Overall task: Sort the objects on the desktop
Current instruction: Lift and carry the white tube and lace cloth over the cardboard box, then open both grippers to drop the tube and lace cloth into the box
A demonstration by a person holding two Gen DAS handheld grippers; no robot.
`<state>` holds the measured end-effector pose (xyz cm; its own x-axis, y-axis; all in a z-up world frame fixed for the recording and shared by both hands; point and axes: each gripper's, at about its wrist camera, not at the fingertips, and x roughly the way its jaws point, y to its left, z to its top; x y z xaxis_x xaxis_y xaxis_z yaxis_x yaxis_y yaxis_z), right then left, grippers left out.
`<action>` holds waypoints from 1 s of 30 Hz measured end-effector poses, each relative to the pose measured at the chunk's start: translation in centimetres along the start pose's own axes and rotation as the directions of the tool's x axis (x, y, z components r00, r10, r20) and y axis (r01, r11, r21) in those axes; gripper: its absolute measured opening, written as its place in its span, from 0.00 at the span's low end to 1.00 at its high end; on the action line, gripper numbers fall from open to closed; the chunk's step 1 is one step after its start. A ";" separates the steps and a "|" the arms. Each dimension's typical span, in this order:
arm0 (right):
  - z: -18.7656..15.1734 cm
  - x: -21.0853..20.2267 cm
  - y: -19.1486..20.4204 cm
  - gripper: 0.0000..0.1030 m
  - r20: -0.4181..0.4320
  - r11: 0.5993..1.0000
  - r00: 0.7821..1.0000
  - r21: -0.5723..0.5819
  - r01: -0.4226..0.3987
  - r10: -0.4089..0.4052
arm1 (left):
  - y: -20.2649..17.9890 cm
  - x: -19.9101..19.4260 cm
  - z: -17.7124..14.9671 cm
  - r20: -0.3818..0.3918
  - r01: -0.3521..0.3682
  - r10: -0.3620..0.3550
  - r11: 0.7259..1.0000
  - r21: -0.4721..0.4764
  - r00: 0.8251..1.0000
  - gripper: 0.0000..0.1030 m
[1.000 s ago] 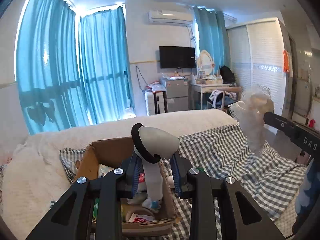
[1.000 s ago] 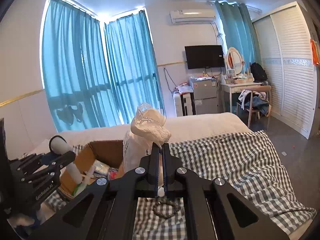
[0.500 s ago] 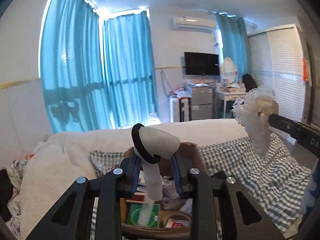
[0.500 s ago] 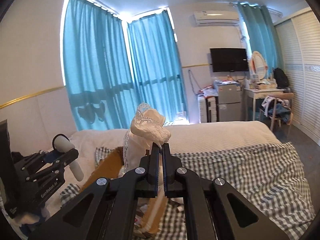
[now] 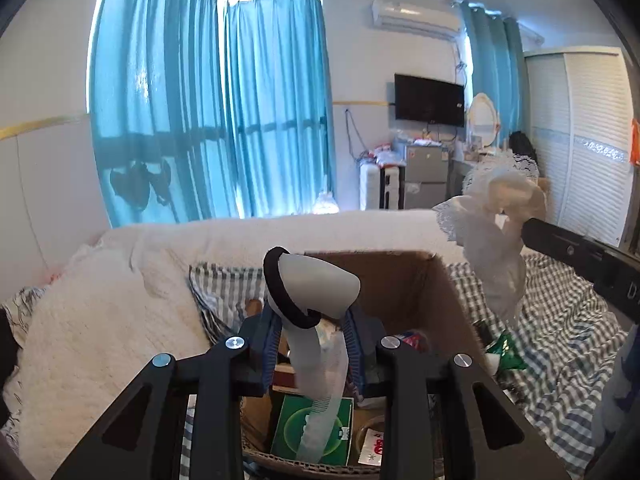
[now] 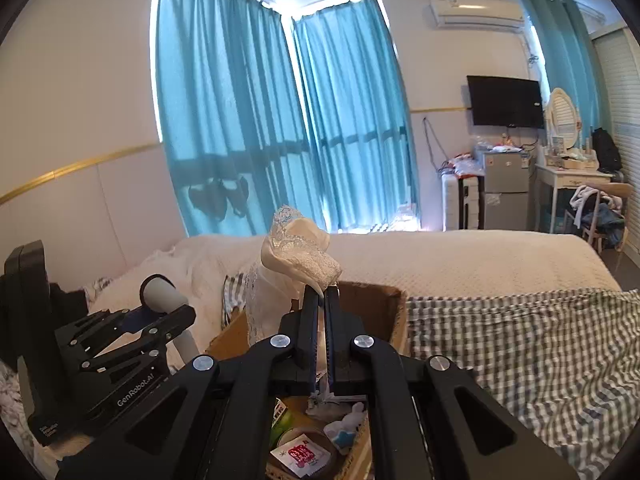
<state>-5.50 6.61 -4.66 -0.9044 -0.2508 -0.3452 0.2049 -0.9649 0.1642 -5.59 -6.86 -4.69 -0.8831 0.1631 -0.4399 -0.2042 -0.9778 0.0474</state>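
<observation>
My left gripper [image 5: 310, 320] is shut on a white tube [image 5: 316, 280] with a black band round its top; the tube's tail hangs down between the fingers. It hovers over an open cardboard box [image 5: 404, 280] on the bed. My right gripper [image 6: 322, 300] is shut on a cream lace cloth bundle [image 6: 296, 252], held above the same box [image 6: 376, 308]. In the left wrist view the lace bundle [image 5: 496, 232] hangs at the right, over the box's right wall. In the right wrist view the left gripper [image 6: 176, 312] with the tube [image 6: 160, 294] is at the left.
The box holds a green carton [image 5: 312, 432], a red-and-white sachet [image 6: 300, 454] and other small items. A grey checked cloth [image 6: 520, 360] covers the bed to the right, with a green packet [image 5: 504, 352] on it. A white fluffy blanket [image 5: 100, 320] lies left.
Both grippers have swung left across the bed with their loads. The box, earlier off to the left, now lies under both of them. Neither grip has changed.
</observation>
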 end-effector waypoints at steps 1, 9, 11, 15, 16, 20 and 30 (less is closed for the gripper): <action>-0.2 0.6 0.0 0.03 -0.008 1.000 1.000 -0.002 -0.002 0.002 | 0.0 0.7 -0.2 -0.023 0.002 -0.002 1.000 -0.008 1.000 0.29; -2.7 6.8 -0.3 0.02 -0.125 1.000 0.992 -0.023 -0.010 0.007 | -1.0 5.0 -1.6 -0.115 0.009 -0.009 1.000 -0.004 0.993 0.29; -3.2 8.3 -0.4 0.02 -0.152 0.999 0.988 -0.031 -0.009 0.004 | -0.9 5.7 -1.4 -0.125 0.012 -0.013 1.000 -0.014 0.992 0.29; -4.3 10.5 -0.9 0.02 -0.213 0.999 0.977 -0.051 -0.005 -0.006 | -0.6 6.9 -1.8 -0.156 0.003 -0.009 0.999 -0.040 0.988 0.32; -4.5 10.7 -1.2 0.02 -0.224 0.999 0.975 -0.053 -0.004 -0.008 | -0.4 7.2 -1.9 -0.165 0.002 -0.009 0.999 -0.045 0.986 0.33; -4.9 12.2 -1.5 0.04 -0.260 0.998 0.965 -0.059 0.002 -0.017 | 0.2 7.7 -2.0 -0.181 -0.017 0.006 0.998 -0.060 0.983 0.40; -3.9 8.5 -2.8 0.56 -0.180 0.997 0.982 -0.054 0.055 -0.063 | 0.1 2.9 0.3 -0.040 -0.017 0.014 0.996 -0.093 0.999 0.78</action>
<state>-12.28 6.92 -11.64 -0.8333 -0.1990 -0.5158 0.1752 -0.9799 0.0949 -8.34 -6.44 -5.70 -0.8684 0.1443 -0.4745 -0.1487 -0.9885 -0.0285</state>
